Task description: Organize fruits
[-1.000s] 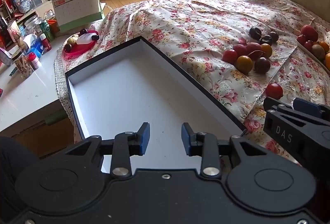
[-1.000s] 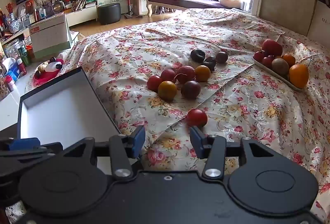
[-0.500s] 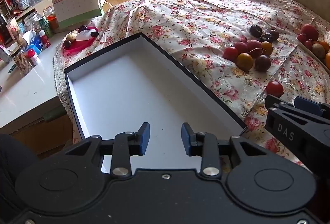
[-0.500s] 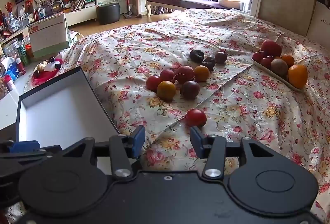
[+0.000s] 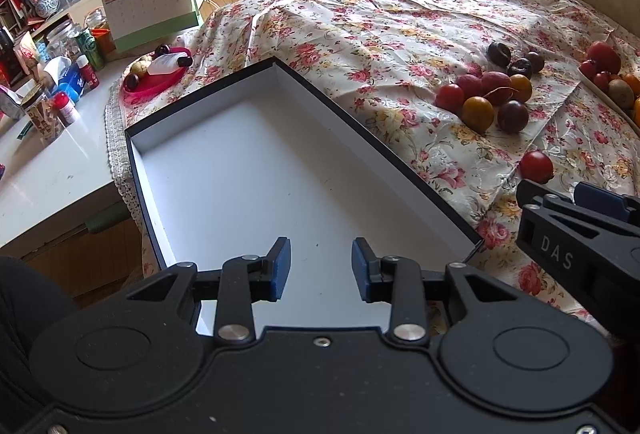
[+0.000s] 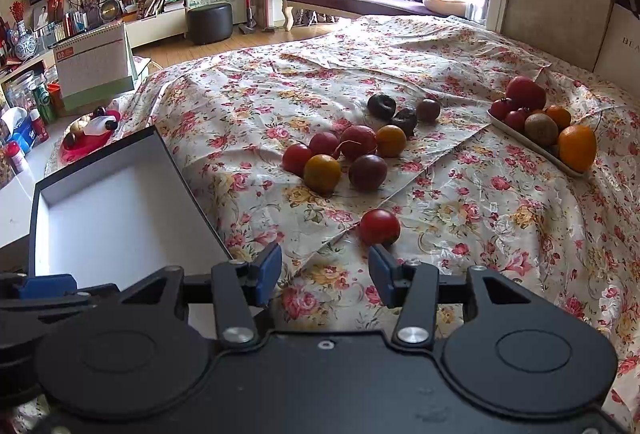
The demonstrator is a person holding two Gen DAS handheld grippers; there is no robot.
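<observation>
My left gripper (image 5: 319,269) hung open over the white-floored box (image 5: 256,170); my right gripper (image 6: 325,276) gaped too, a lone red fruit (image 6: 379,226) just beyond its right finger. Farther lay the fruit cluster (image 6: 352,154), then a fruit tray (image 6: 532,144) far right.

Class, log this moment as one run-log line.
left claw open over empty box | right claw open, near lone red fruit | no fruit boxed yet

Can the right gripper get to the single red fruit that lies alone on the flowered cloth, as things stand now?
Probably yes. The right gripper is open and holds nothing, and the lone red fruit lies just ahead of its right fingertip, a little right of centre. Only bare flowered cloth lies between them; the box stands off to the left.
</observation>
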